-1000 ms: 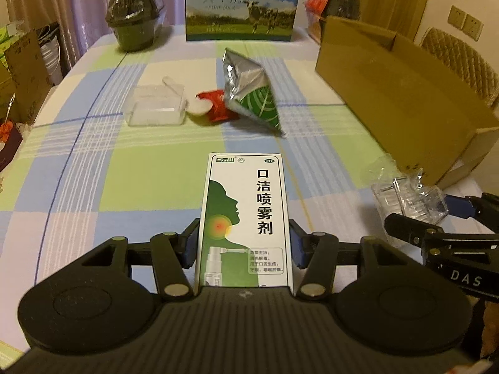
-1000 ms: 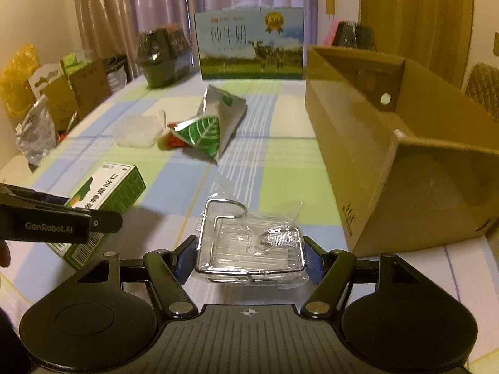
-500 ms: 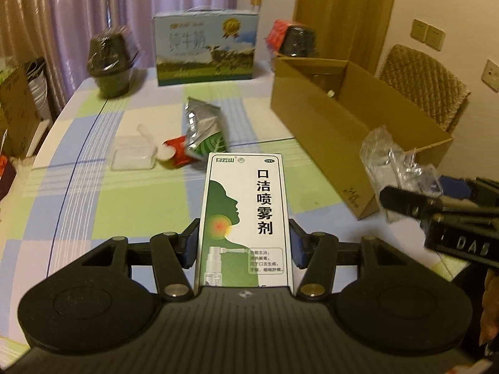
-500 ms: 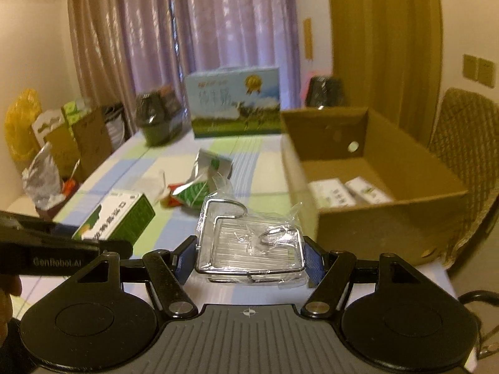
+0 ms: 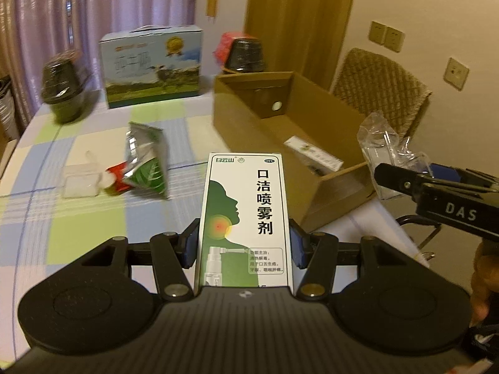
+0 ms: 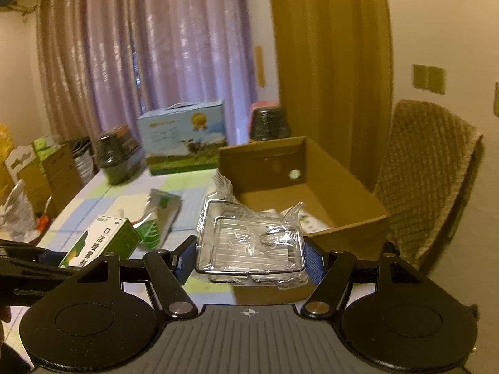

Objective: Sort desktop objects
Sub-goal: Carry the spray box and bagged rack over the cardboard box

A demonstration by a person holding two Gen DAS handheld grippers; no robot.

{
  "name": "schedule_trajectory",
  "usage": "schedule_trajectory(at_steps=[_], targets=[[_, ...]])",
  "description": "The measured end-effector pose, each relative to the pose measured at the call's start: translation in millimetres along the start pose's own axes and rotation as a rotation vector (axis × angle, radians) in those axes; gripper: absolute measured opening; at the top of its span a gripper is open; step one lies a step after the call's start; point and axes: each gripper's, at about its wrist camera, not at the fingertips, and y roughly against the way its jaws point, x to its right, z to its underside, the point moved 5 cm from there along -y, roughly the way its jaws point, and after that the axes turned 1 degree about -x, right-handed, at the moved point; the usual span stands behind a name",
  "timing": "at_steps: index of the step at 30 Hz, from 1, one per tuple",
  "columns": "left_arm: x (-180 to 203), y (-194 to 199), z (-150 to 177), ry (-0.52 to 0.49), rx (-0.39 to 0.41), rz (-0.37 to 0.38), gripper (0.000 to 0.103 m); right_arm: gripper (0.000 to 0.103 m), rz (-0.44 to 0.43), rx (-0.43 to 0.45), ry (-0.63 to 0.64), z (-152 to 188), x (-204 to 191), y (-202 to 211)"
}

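The spray box (image 5: 244,215) between the black left claw's (image 5: 244,244) blue pads (image 5: 189,246) was white with a green head outline, a red-yellow spot and black characters. Ahead of it lay a tablecloth (image 5: 78,218) checked in green, blue and cream. Further left ahead, a silver-green pouch (image 5: 143,162) touched a red packet (image 5: 117,177). The carton (image 5: 237,115) to the right was plain brown. Between the right claw's (image 6: 249,257) blue pads sat a chrome rack (image 6: 249,246) in clear wrap.

Each fisheye view looks forward along its own gripper from above the near end of the counter (image 5: 93,218). The left view tilts down onto the cloth; the right, perhaps held higher, faces the curtains. Both share the cardboard box (image 5: 249,106) (image 6: 343,187) and milk carton (image 5: 152,65) (image 6: 184,137).
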Motion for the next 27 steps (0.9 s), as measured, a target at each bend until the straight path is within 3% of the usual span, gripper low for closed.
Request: schedule_trajectory(at_steps=[16,27], targets=[[67.8,-60.9,-66.4,-0.057,0.025,0.094,0.051,0.066,0.051,0.022,-0.083,-42.3,81.4,-33.3],[82.9,-108.1,-90.6,-0.056,0.009,0.122,0.051,0.066,0.059,-0.003,-0.094,-53.3,105.8,-70.2]])
